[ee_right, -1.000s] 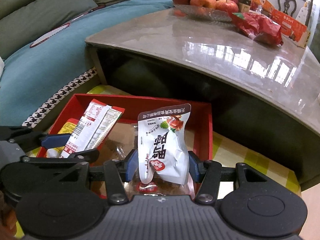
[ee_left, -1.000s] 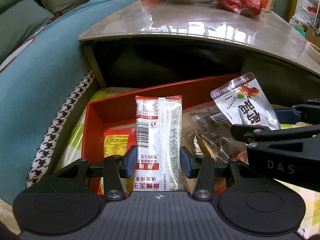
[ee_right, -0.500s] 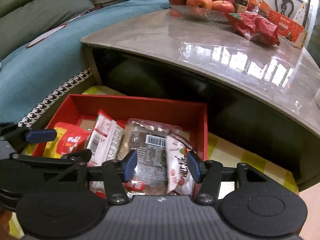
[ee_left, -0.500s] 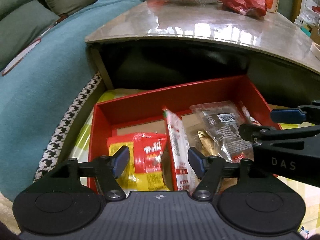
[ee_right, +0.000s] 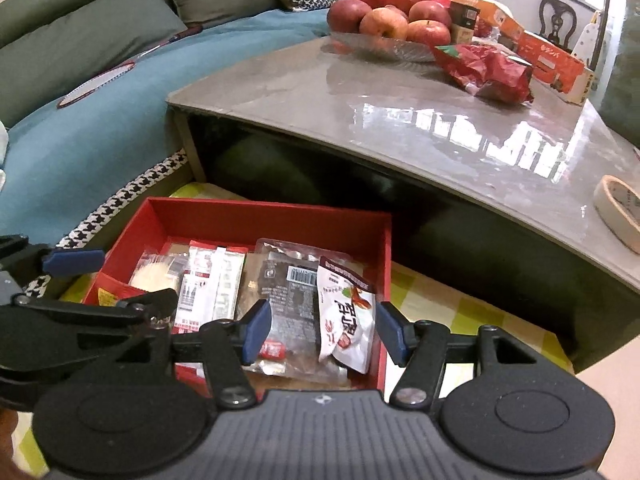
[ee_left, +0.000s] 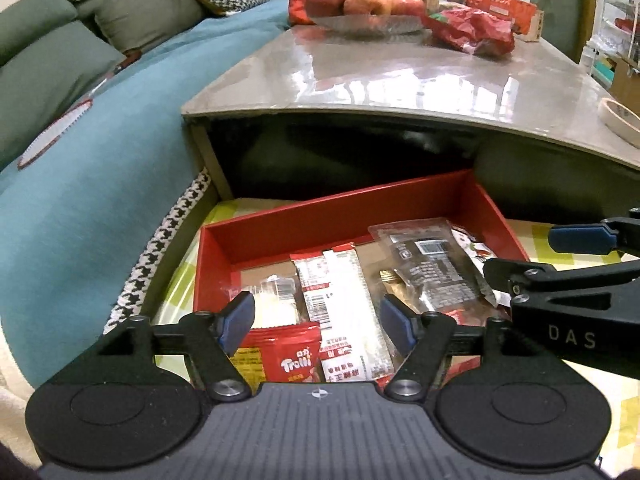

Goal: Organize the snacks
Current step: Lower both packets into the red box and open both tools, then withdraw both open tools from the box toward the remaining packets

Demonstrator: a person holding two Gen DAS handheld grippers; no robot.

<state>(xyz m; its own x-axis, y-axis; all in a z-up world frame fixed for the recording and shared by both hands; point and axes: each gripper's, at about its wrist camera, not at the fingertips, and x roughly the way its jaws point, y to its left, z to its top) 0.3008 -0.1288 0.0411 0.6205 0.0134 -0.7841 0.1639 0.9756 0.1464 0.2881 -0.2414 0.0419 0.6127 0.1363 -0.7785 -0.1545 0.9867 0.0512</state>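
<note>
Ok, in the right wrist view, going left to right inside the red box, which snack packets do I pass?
Pale clear packet → red and white striped packet → clear packet with the barcode → white packet with red print, which overlaps the barcode packet's right edge.

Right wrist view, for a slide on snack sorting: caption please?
Open right gripper above a red box of snack packets, beside a table holding apples.

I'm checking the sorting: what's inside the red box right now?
In the red box lie a Trolli bag, a pale packet, a long white-and-red packet, a clear dark-label packet and a white date packet. What lies beneath them is covered.
</note>
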